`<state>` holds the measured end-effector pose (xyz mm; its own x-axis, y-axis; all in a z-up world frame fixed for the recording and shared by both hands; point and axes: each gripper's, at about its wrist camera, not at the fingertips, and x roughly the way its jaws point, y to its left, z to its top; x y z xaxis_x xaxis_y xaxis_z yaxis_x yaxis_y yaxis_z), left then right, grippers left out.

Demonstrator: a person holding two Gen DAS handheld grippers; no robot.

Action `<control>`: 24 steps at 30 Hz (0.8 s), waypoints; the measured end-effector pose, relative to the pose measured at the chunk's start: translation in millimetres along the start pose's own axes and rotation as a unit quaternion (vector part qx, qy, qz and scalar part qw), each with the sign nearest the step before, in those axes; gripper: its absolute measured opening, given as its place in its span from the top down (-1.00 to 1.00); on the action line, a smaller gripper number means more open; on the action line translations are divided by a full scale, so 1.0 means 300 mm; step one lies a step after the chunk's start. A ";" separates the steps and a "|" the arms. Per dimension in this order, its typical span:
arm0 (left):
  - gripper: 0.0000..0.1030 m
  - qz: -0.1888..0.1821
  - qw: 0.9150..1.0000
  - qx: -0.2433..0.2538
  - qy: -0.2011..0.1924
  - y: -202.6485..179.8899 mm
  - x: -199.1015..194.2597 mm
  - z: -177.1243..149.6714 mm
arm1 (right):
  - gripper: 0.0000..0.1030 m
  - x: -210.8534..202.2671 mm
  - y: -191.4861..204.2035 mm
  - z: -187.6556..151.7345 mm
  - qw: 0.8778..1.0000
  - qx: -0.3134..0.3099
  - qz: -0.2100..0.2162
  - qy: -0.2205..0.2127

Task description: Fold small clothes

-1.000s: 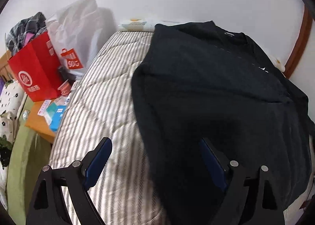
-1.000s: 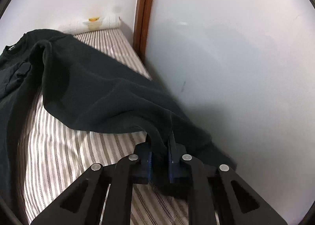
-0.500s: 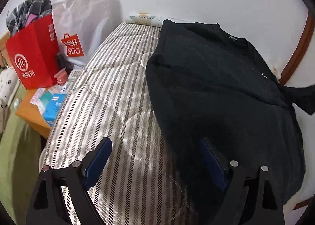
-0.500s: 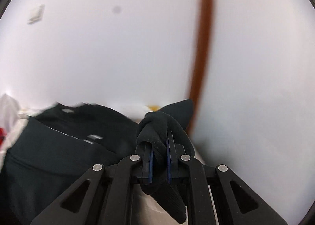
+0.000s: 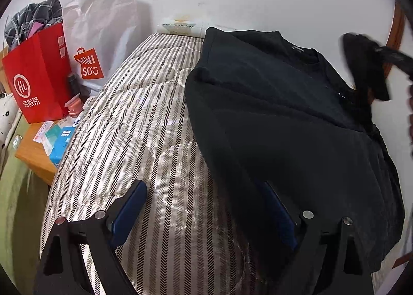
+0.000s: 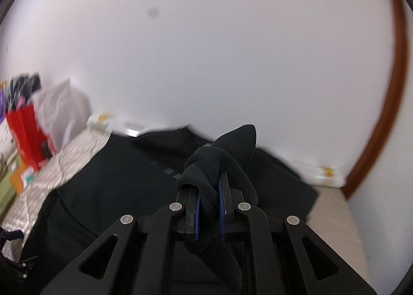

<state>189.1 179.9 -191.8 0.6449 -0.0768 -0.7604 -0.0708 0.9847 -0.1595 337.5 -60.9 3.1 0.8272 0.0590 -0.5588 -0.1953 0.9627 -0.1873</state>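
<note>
A black sweater lies spread on the striped mattress, its collar at the far end. My left gripper hangs open over the sweater's near left edge: one finger is above bare mattress, the other above black cloth, and neither grips anything. My right gripper is shut on the ribbed cuff of the sweater's sleeve and holds it in the air above the sweater's body. In the left wrist view the lifted sleeve shows blurred at the right edge.
A red paper bag and a white shopping bag stand left of the bed, on a wooden bedside table with small boxes. A white wall runs behind and to the right. A brown door frame stands at the far right.
My right gripper has lifted the sleeve off the mattress by the wall and swung it up and over the sweater's body. The left gripper stays open and has sunk slightly.
</note>
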 end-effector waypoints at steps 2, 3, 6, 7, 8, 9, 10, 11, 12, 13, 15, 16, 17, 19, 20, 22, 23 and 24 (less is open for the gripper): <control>-0.74 -0.002 1.000 -0.001 0.000 0.001 0.001 0.000 | 0.78 0.076 0.075 -0.045 1.000 -0.007 0.012 0.025; -0.76 -0.004 1.000 -0.001 0.000 0.003 0.001 0.001 | 0.78 0.110 0.111 -0.066 0.999 -0.013 0.014 0.032; -0.80 -0.010 1.000 -0.002 0.001 0.006 0.001 0.001 | 0.75 0.189 0.162 -0.124 0.998 -0.026 0.011 0.053; -0.81 -0.010 1.000 -0.001 0.002 0.006 0.002 0.001 | 0.74 0.215 0.173 -0.138 0.997 -0.028 0.014 0.066; -0.82 -0.011 1.000 0.000 0.002 0.005 0.002 0.001 | 0.71 0.221 0.171 -0.148 0.997 -0.028 0.018 0.074; -0.83 -0.010 1.000 0.001 0.003 0.002 0.003 0.002 | 0.65 0.237 0.174 -0.159 0.996 -0.026 0.025 0.081; -0.84 -0.009 1.000 0.002 0.004 0.001 0.004 0.002 | 0.34 0.241 0.163 -0.164 0.995 -0.023 0.032 0.088; -0.84 -0.007 1.000 0.004 0.005 -0.001 0.006 0.003 | -0.10 0.232 0.145 -0.170 0.994 -0.020 0.037 0.096; -0.84 -0.003 1.000 0.008 0.006 -0.007 0.007 0.004 | -0.27 0.225 0.132 -0.177 0.994 -0.020 0.038 0.098; -0.85 -0.001 1.000 0.010 0.007 -0.009 0.008 0.004 | -0.48 0.204 0.113 -0.187 0.995 -0.022 0.039 0.094; -0.85 0.006 1.000 0.016 0.008 -0.018 0.010 0.005 | -0.63 0.139 0.063 -0.206 0.995 -0.026 0.049 0.082; -0.85 0.009 1.000 0.018 0.010 -0.022 0.009 0.006 | -0.64 0.102 0.036 -0.214 0.995 -0.026 0.053 0.079; -0.84 0.011 1.000 0.019 0.012 -0.026 0.005 0.009 | -0.64 0.059 0.003 -0.224 0.996 -0.023 0.055 0.073; -0.82 0.007 1.000 0.014 0.009 -0.039 -0.023 0.023 | -0.65 -0.021 -0.064 -0.245 0.997 -0.016 0.054 0.056; -0.82 -0.001 1.000 0.012 0.004 -0.049 -0.042 0.032 | -0.66 -0.072 -0.116 -0.262 0.998 -0.005 0.053 0.044; -0.82 -0.011 1.000 0.017 -0.005 -0.092 -0.082 0.063 | -0.66 -0.131 -0.202 -0.297 0.998 0.018 0.049 0.032; -0.82 -0.015 0.999 0.028 -0.009 -0.128 -0.099 0.081 | -0.66 -0.149 -0.239 -0.314 0.998 0.028 0.042 0.030; -0.82 -0.017 0.999 0.039 -0.012 -0.160 -0.110 0.094 | -0.66 -0.163 -0.283 -0.338 0.998 0.040 0.030 0.030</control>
<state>192.7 139.5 -141.3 0.6645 -0.1077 -0.7395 0.0108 0.9908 -0.1346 260.2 -172.3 -35.5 0.7815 0.1038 -0.6152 -0.1989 0.9761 -0.0879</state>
